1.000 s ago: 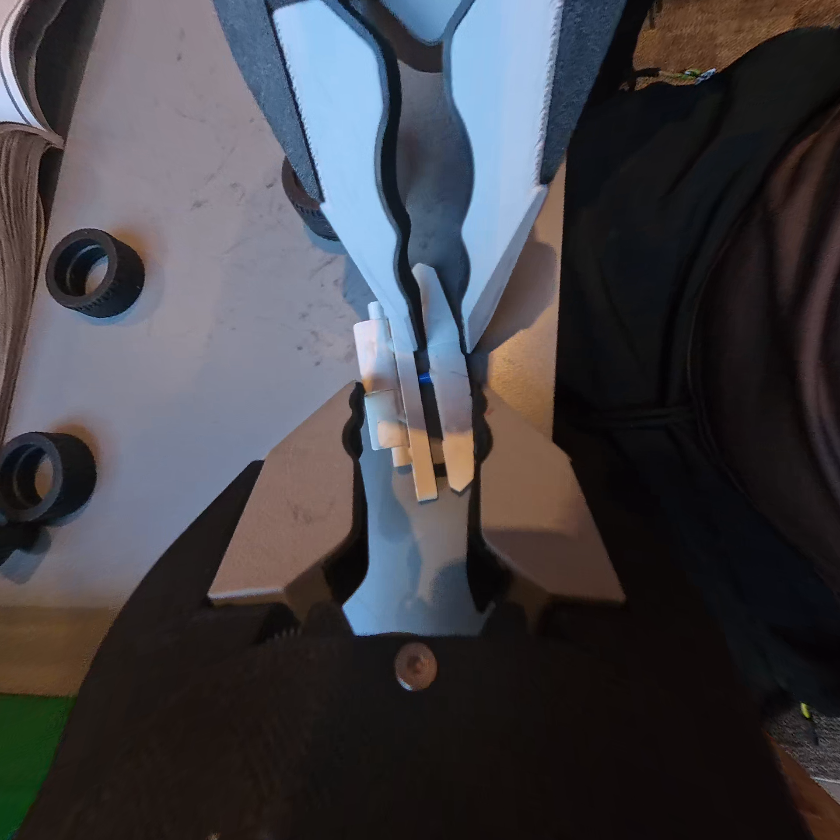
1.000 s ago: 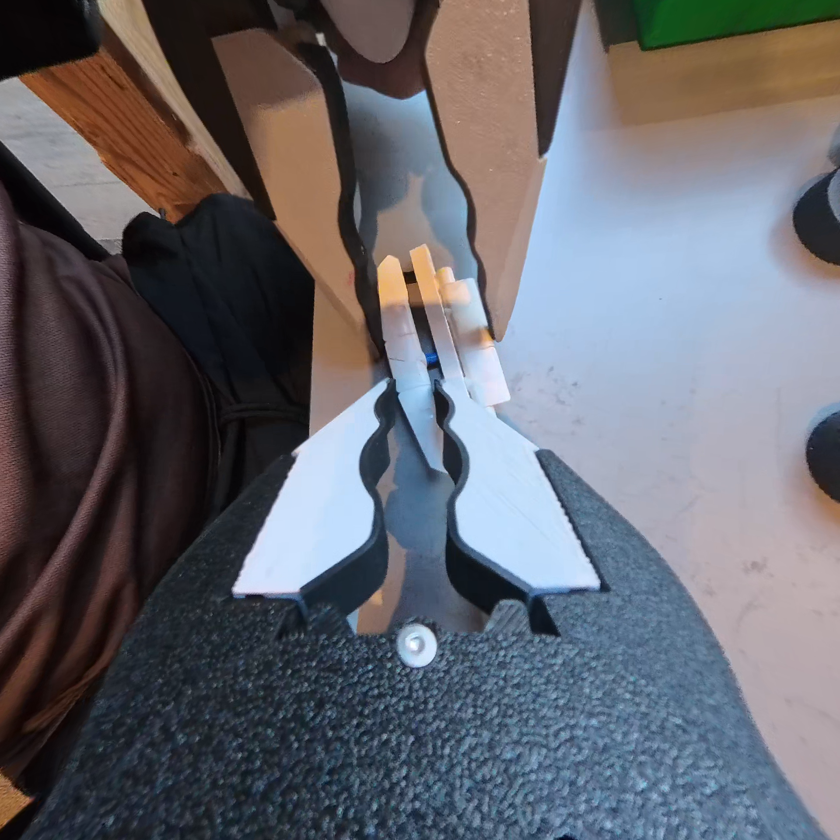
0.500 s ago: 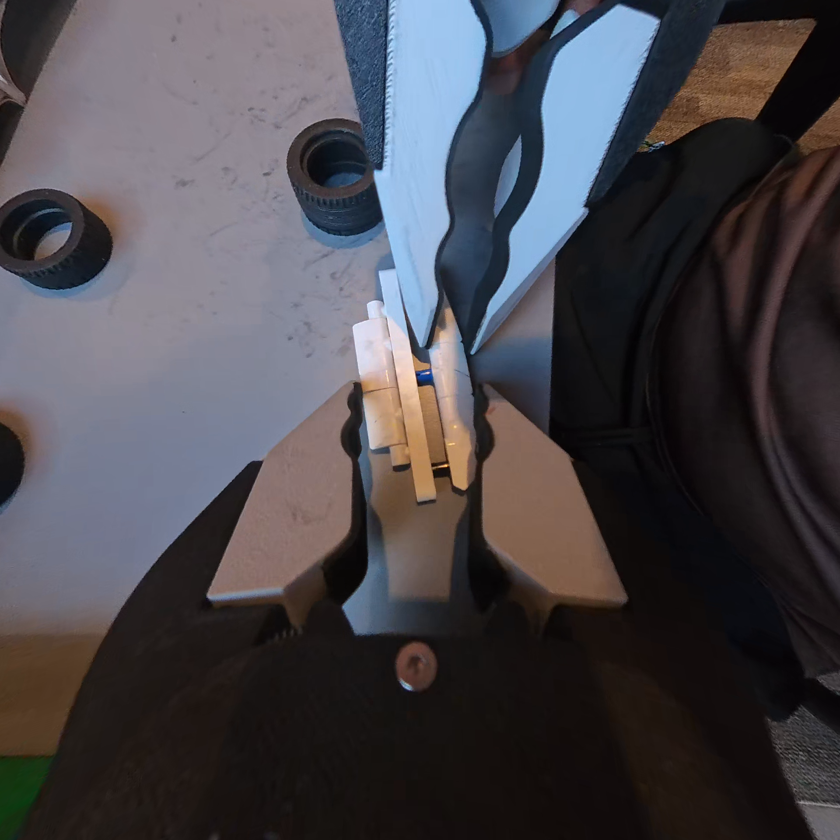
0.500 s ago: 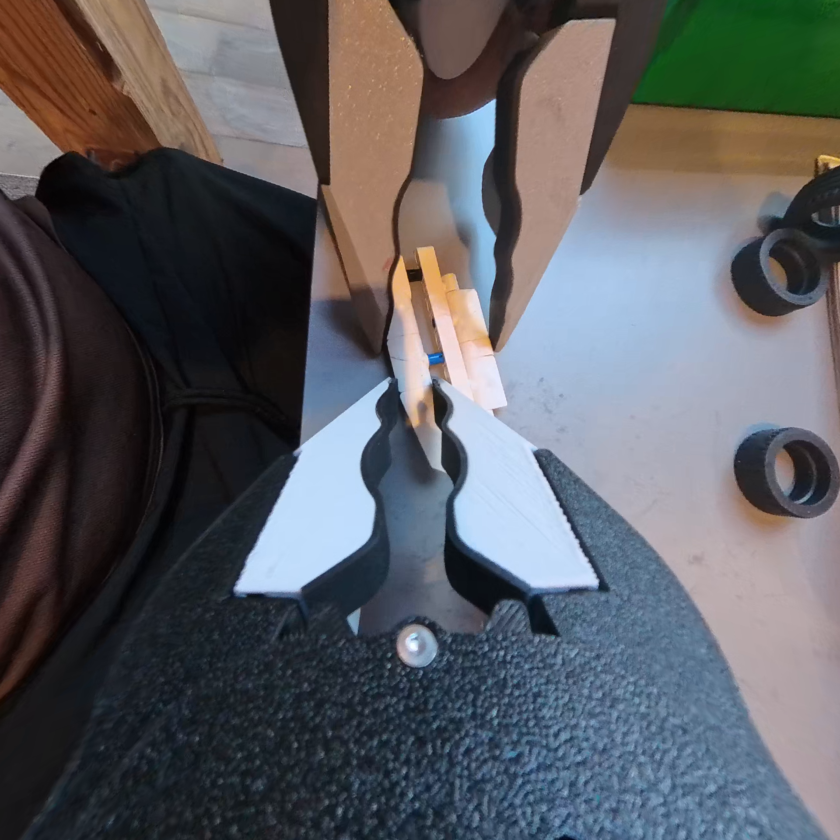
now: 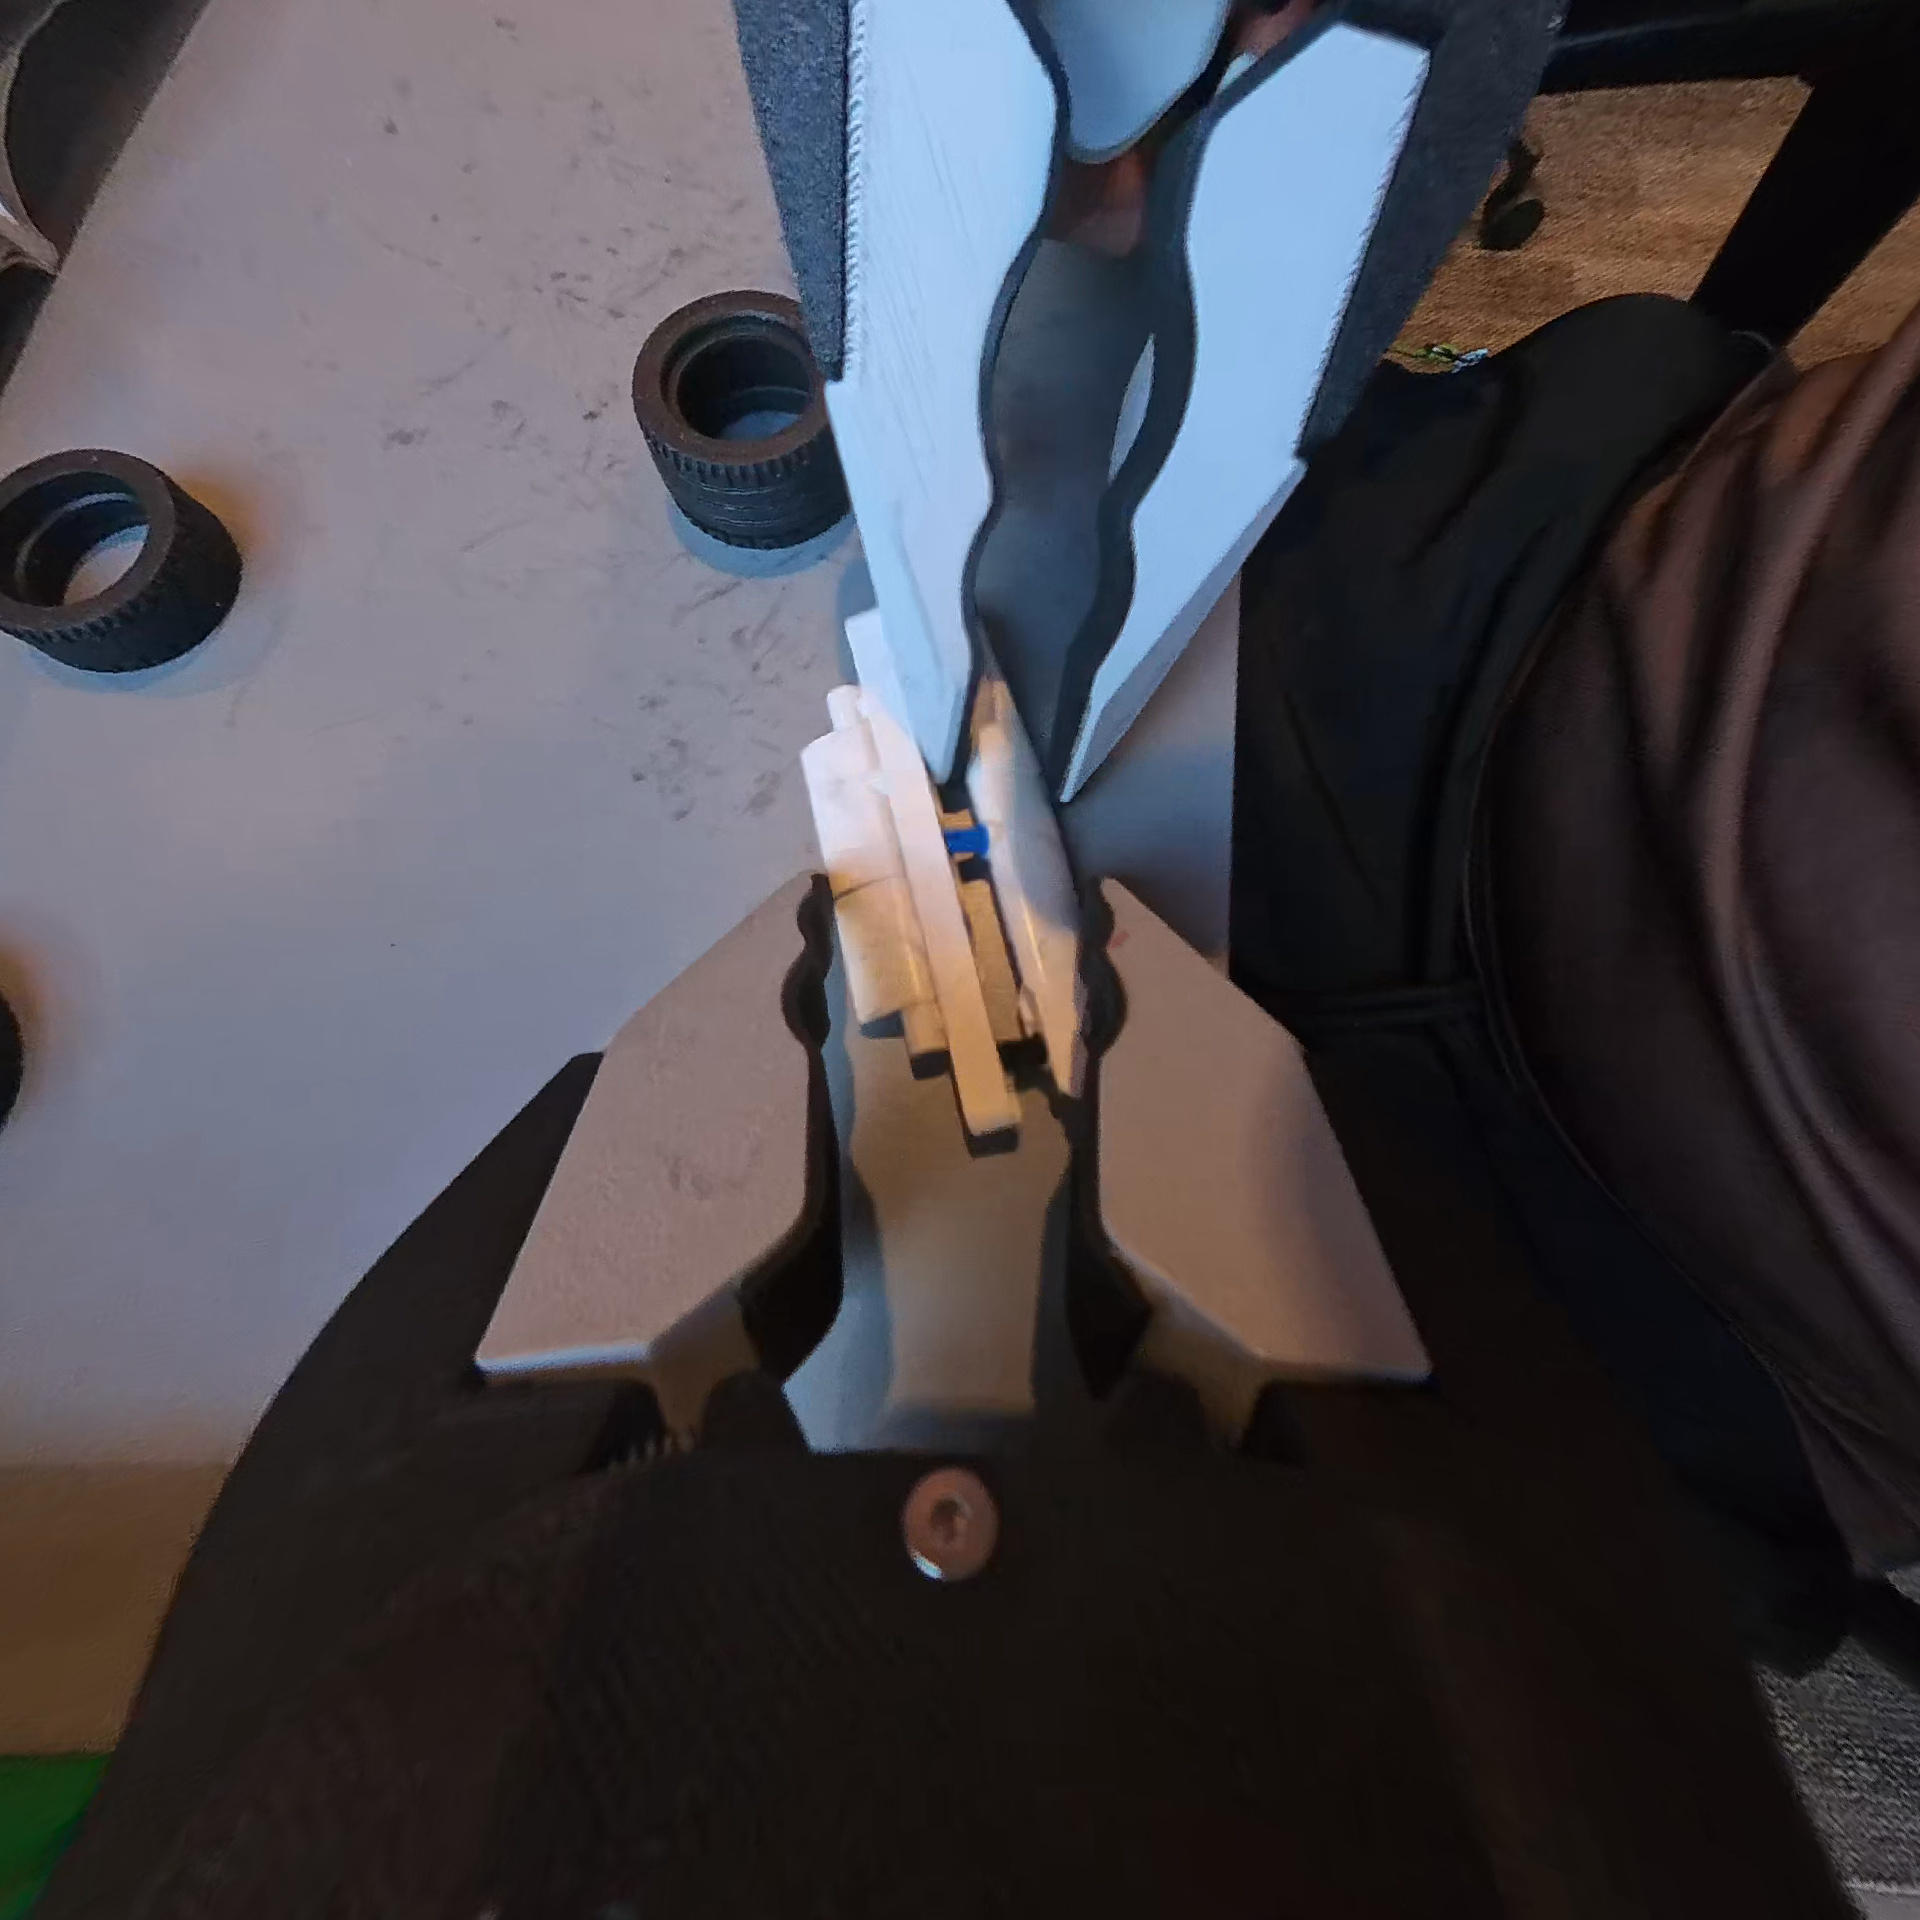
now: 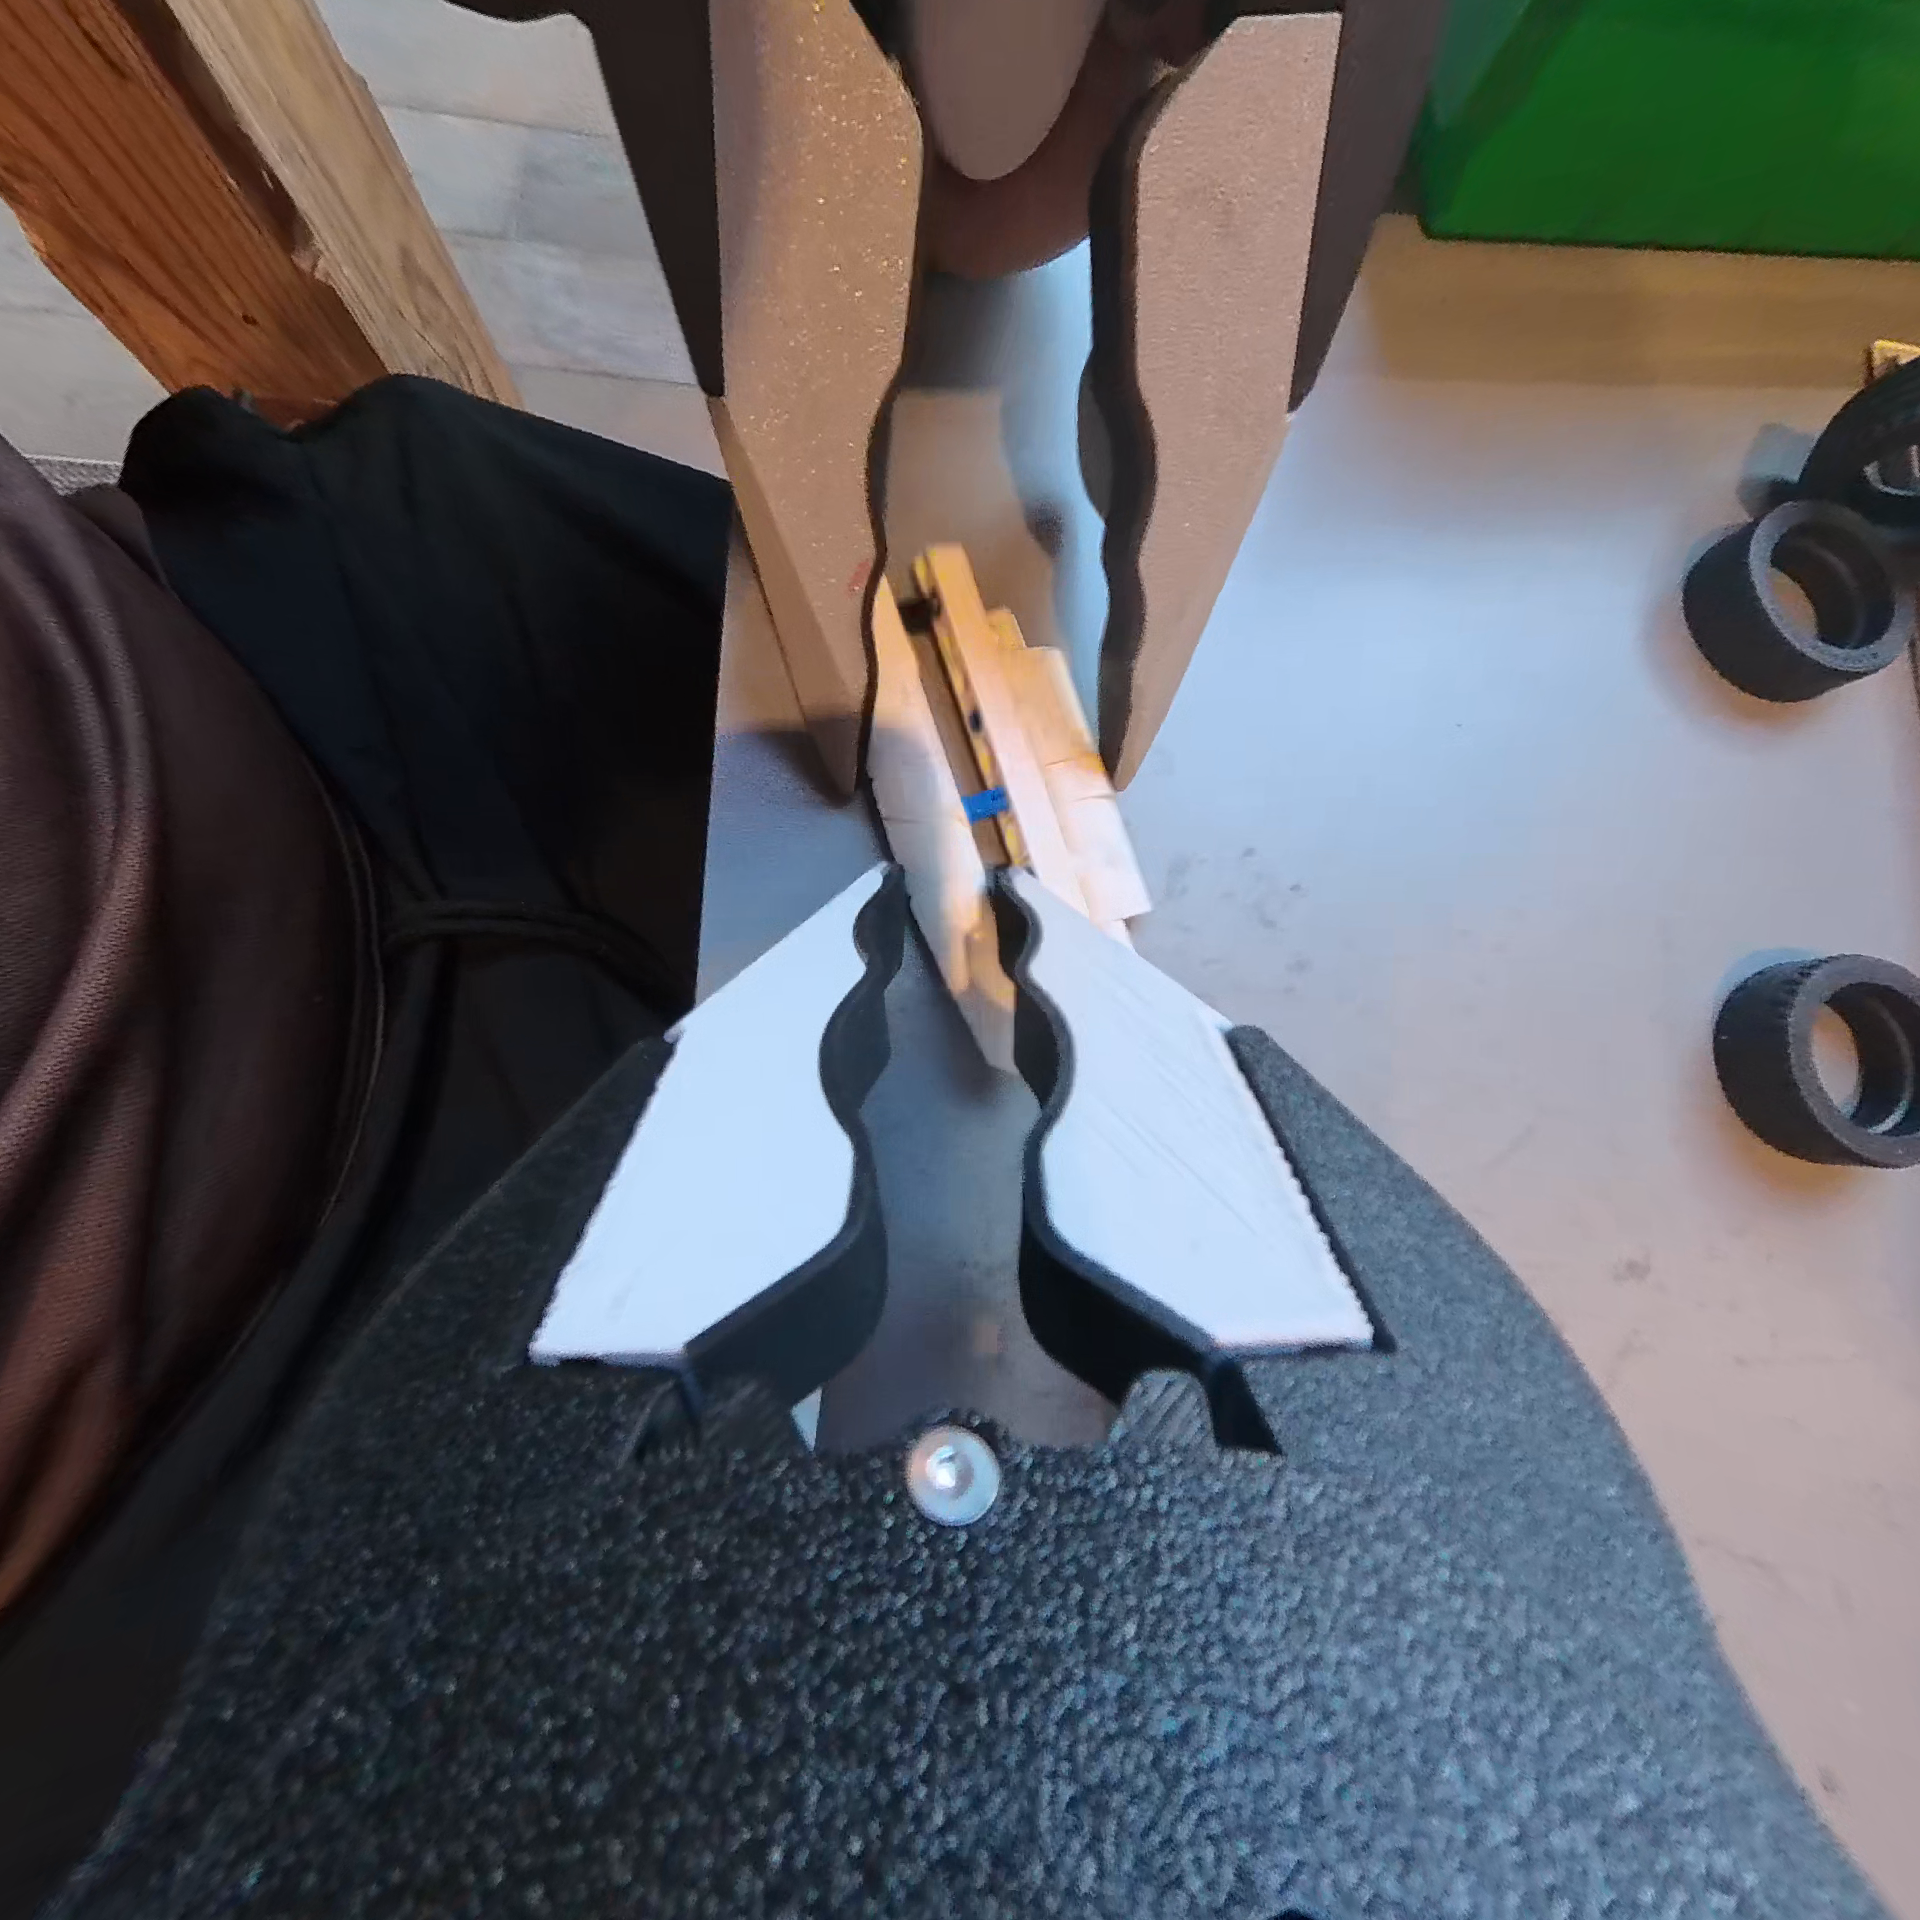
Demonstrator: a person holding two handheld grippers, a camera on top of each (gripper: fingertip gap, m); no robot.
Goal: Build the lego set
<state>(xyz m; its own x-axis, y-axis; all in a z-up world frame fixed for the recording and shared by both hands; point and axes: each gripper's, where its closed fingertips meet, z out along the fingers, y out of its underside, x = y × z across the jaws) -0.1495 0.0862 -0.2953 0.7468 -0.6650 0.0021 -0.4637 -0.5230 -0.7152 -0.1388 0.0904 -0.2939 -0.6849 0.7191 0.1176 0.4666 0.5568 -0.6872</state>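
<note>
The white lego assembly is viewed closely by 2 opposed wrist cameras, angled down over the bench.

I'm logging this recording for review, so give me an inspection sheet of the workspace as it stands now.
Surface: pale table, scuffed with small dark marks.
Job's things: white lego assembly with a blue pin, held above the table's edge; loose black tyres lying on the table.
Clutter: nothing seen.
Grippers: left hand-held gripper shut on the lego assembly; right hand-held gripper shut on one white strip at its other end.
Cables: nothing seen.
Surroundings: person's dark clothing beside the table, wooden post, green box.
</note>
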